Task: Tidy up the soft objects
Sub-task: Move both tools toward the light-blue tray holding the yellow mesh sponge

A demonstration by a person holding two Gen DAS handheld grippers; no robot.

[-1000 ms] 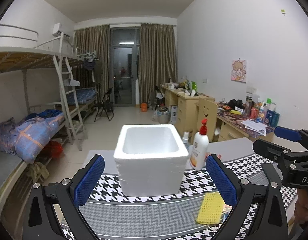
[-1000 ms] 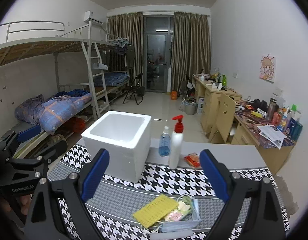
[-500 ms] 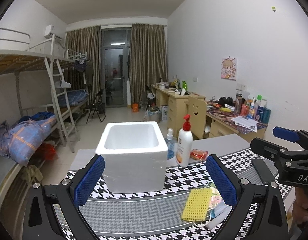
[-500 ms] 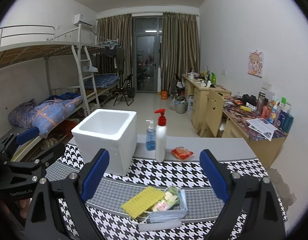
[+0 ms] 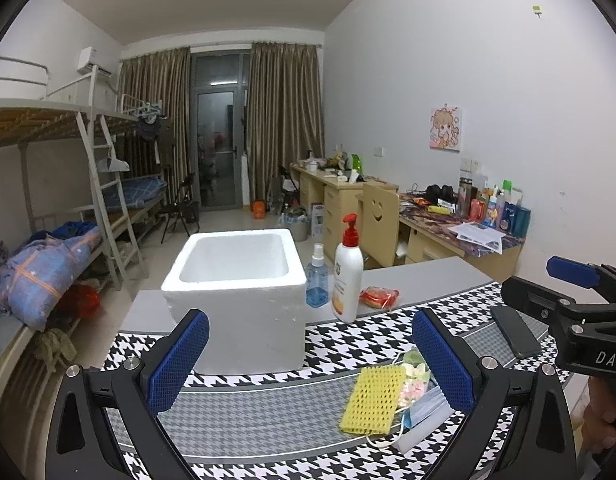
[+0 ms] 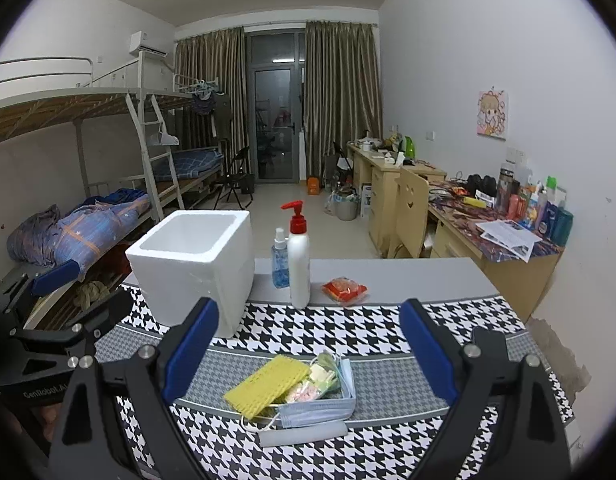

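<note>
Landmark: the white foam box [image 6: 194, 264], standing open-topped on the houndstooth cloth [image 6: 347, 332] that covers the desk [image 6: 407, 276].

Left of the box, the left gripper [image 5: 308, 364] is raised above the cloth; its blue-padded fingers [image 5: 178, 360] are wide apart and hold nothing.

Just right of the box, at the rear edge of the cloth: a blue spray bottle [image 6: 280, 258] and a white pump bottle [image 6: 299, 256] with a red head, both upright, side by side. Right of these, a red snack packet [image 6: 344, 290] lies flat on the bare grey desk.

In front of the box and to its right, nearer the cameras, the soft objects lie in one pile on the cloth: a yellow mesh sponge [image 6: 268, 384] partly over a clear bag of pastel pieces [image 6: 315, 380], on a blue face mask [image 6: 327, 406], with a grey roll [image 6: 304, 432] at the pile's near edge.

The right gripper [image 6: 308, 356] is raised above this pile, blue fingers [image 6: 425, 354] wide apart, gripping nothing.
</note>
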